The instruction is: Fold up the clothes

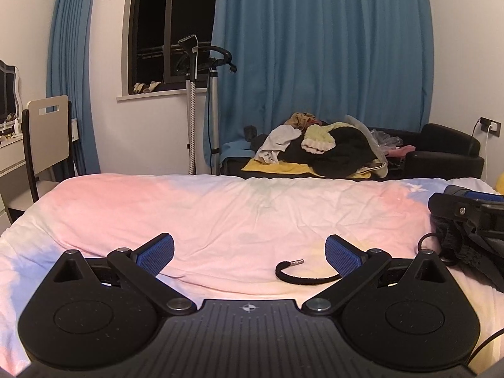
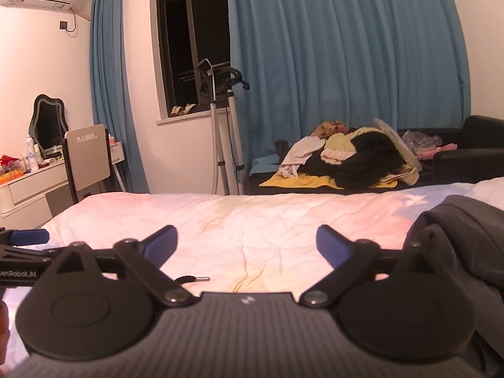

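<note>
A dark grey garment (image 2: 453,252) lies bunched on the pastel bed cover (image 2: 252,220), at the right of the right wrist view. Its black drawstring with a metal tip (image 1: 296,272) curls over the cover between the two grippers; the tip (image 2: 201,279) also shows in the right wrist view. My left gripper (image 1: 250,252) stands open low over the bed, nothing between its blue pads, the drawstring just inside its right finger. My right gripper (image 2: 247,245) is open wide with only bare cover between its fingers. It also shows at the right edge of the left wrist view (image 1: 466,211), beside the garment.
Beyond the bed's far edge a black sofa (image 1: 441,154) carries a heap of mixed clothes (image 1: 327,148). A garment steamer stand (image 1: 201,94) rises by the window and blue curtains. A chair (image 1: 47,145) and a white dresser (image 2: 31,189) stand at the left.
</note>
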